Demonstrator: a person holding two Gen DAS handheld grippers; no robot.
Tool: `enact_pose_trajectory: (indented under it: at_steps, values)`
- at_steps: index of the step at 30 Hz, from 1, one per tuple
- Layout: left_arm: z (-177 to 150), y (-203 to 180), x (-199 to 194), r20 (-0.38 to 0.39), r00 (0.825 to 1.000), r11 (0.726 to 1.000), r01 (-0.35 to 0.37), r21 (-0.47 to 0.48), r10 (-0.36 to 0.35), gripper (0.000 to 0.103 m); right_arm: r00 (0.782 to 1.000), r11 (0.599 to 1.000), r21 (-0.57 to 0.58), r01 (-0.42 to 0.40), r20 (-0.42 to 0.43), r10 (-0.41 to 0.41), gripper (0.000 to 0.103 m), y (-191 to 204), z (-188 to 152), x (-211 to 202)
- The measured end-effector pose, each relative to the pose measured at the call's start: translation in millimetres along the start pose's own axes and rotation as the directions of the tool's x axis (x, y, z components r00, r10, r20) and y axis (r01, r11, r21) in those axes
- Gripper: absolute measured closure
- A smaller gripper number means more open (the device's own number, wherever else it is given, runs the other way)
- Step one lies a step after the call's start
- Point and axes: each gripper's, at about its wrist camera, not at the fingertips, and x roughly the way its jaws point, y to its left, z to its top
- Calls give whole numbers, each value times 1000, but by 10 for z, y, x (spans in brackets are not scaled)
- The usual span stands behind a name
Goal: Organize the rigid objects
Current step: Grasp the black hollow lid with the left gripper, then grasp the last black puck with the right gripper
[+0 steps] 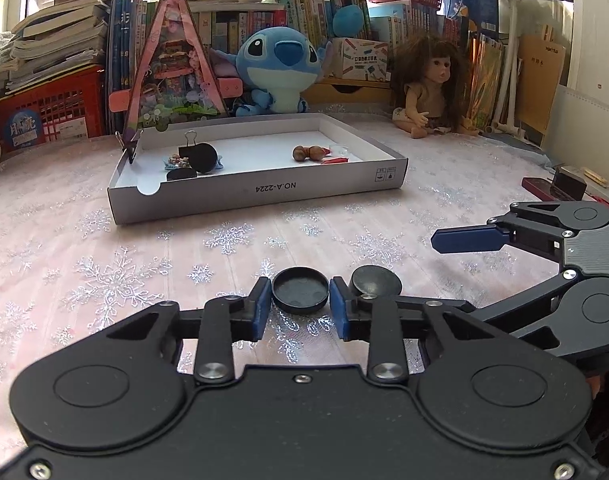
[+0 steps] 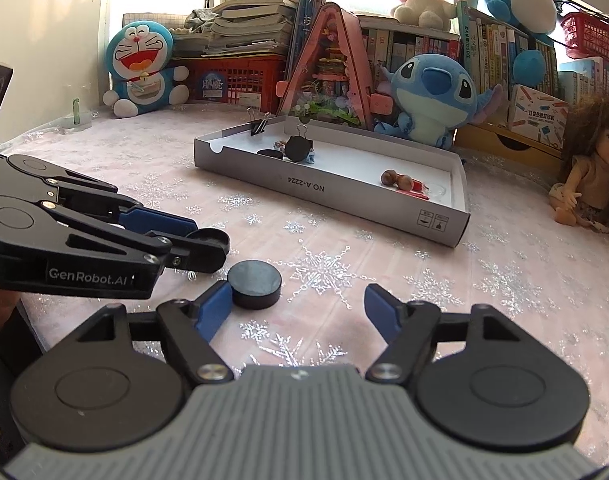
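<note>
Left wrist view: left claw [image 1: 300, 305] is clamped on 1 black cap [image 1: 300, 289] on the worktop [image 1: 104, 264], well short of the grey tray [image 1: 260, 194]. Lift level so the rim grip holds.

Right wrist view: right claw [image 2: 296, 308] gapes wide; black disc [image 2: 255, 283] touches 1 finger [image 2: 214, 309], so centre before closing.

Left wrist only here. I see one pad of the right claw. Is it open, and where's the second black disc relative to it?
Observer: Right claw is wide open; the second disc lies flat right beside its picture-left finger, well clear of the other.
Operator: Left claw from the side?
Observer: Shut on the black cap, whose rim pokes past the tips.
Operator: Anything left of the tray?
Observer: A Doraemon plush by the wall.
</note>
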Motion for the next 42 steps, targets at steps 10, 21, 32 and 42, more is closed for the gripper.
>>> enact_pose_trajectory:
  at_steps: [10,21,32,42]
  values:
    - [20,48,-78,22,1000,1000,11,-6,-11,73,1000,1000,-3,-10,-5,10,30,70,53,61]
    - [-25,24,-52,12,1000,1000,7,5,-7,73,999,998,44,45,-27,-44,47,-9,64,113]
    - [-32,-36,43,0,1000,1000,-10,22,10,67,995,993,70,97,-23,-95,51,-81,101,149]
    - [-35,-10,83,-6,1000,1000,-5,0,5,73,994,990,89,105,-45,-101,52,-84,119,253]
